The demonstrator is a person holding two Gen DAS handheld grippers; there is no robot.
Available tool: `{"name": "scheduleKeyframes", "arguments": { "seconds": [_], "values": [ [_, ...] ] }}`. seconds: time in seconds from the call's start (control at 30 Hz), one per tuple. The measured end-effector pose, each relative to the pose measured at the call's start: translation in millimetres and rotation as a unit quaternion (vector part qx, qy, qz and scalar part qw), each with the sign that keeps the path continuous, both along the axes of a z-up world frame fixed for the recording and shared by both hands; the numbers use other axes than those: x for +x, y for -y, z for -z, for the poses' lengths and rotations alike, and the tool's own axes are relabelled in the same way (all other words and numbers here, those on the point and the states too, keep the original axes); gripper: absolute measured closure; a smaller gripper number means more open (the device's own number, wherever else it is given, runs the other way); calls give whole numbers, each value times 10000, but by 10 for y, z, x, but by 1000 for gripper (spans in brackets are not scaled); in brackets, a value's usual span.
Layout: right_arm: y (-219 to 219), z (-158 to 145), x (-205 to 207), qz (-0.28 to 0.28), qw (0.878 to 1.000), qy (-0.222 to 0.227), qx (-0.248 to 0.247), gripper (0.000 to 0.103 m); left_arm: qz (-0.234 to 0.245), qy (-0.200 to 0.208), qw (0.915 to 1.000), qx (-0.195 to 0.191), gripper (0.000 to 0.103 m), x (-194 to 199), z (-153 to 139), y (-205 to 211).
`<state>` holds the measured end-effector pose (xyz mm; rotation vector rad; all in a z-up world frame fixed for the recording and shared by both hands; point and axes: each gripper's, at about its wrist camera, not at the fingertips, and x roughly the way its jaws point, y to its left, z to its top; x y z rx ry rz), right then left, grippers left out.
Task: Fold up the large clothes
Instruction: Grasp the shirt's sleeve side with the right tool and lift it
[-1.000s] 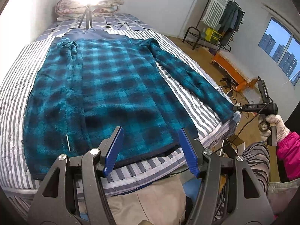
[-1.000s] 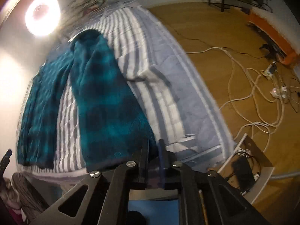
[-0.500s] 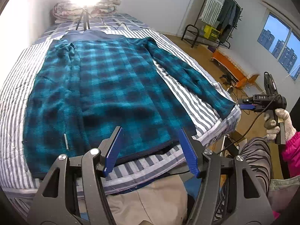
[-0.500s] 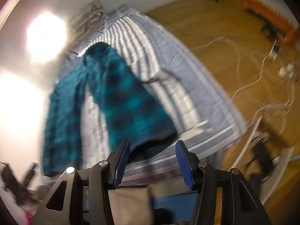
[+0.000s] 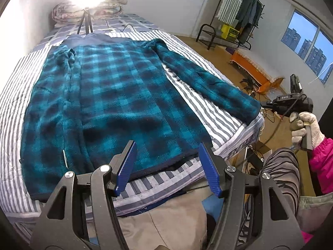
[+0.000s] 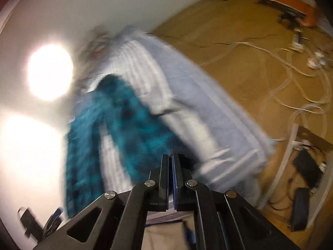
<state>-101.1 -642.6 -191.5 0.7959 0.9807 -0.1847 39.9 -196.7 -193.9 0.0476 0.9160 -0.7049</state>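
A teal and black plaid fleece jacket (image 5: 116,95) lies spread flat on the striped bed (image 5: 224,123). One sleeve is folded in over the body on the left; the other sleeve (image 5: 208,83) stretches out to the bed's right edge. My left gripper (image 5: 167,145) hovers open above the jacket's near hem, with nothing between its blue pads. Just off that outstretched sleeve's cuff, a gloved hand holds my right gripper (image 5: 264,104). In the blurred right wrist view the right gripper (image 6: 171,156) has its jaws together and empty, with the sleeve (image 6: 133,125) lying just beyond the tips.
A tripod lamp (image 5: 85,18) and bundled bedding (image 5: 68,12) stand at the head of the bed. A clothes rack (image 5: 235,23), an orange bench (image 5: 254,73) and floor cables (image 6: 291,79) lie to the right. The person's knees (image 5: 278,173) are close below.
My right gripper opened, let go of the sleeve cuff, drew back a little and shut again while rolling. The left gripper and the jacket body stayed put.
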Motion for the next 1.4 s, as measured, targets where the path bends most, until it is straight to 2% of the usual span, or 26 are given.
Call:
{"name": "scheduleKeyframes", "arguments": {
  "seconds": [0.07, 0.13, 0.2, 0.23, 0.27, 0.3, 0.37, 0.43, 0.47, 0.6, 0.73, 0.8, 0.83, 0.97, 1.13, 1.3, 1.4],
  "values": [
    [47, 96, 51, -11, 9985, -413, -371, 100, 22, -22, 10000, -12, 40, -9, 6, 14],
    [37, 143, 102, -305, 9971, -528, -459, 99, 69, 19, 10000, 15, 40, -27, -4, 30],
    [19, 65, 107, -452, 9952, -443, -744, 87, 101, 51, 9999, 59, 40, -33, -13, 51],
    [31, 8, 86, -441, 9935, -396, -967, 74, 104, 49, 9999, 59, 40, -27, -15, 56],
    [44, -39, 64, -422, 9925, -324, -1100, 72, 112, 36, 9999, 51, 40, -22, -15, 65],
    [77, -83, 68, -430, 9932, -165, -1065, 70, 117, 31, 9999, 49, 40, -24, -15, 77],
    [154, -85, 112, -443, 9950, -29, -896, 58, 151, 44, 9999, 50, 40, -30, -25, 107],
    [165, -35, 191, -589, 9951, -12, -791, 49, 197, 65, 9998, 60, 40, -49, -34, 136],
    [159, 1, 229, -662, 9951, -45, -739, 49, 223, 84, 9997, 73, 40, -65, -39, 151],
    [86, 228, 385, -913, 9935, -357, -585, 54, 287, 108, 9995, 106, 40, -98, -35, 184],
    [-73, 387, 426, -1302, 9841, -857, -852, 78, 289, 105, 9995, 117, 40, -106, -32, 193],
    [-80, 344, 403, -1262, 9849, -816, -863, 93, 282, 107, 9995, 118, 40, -109, -34, 189],
    [-65, 284, 376, -1169, 9870, -746, -807, 96, 276, 113, 9995, 111, 40, -109, -37, 182],
    [-109, -47, 256, -1083, 9898, -307, -875, 100, 252, 114, 9996, 52, 40, -95, -35, 150],
    [-212, -396, 225, -920, 9940, 222, -548, 101, 211, 68, 9997, -36, 40, -42, -14, 114],
    [-716, -743, 354, -1359, 9873, 654, -500, 101, -42, -19, 9996, -266, 40, 74, -35, -48],
    [-1134, -954, 458, -1763, 9785, 940, -515, 101, -294, -108, 9987, -404, 40, 182, -42, -205]
  ]
}}
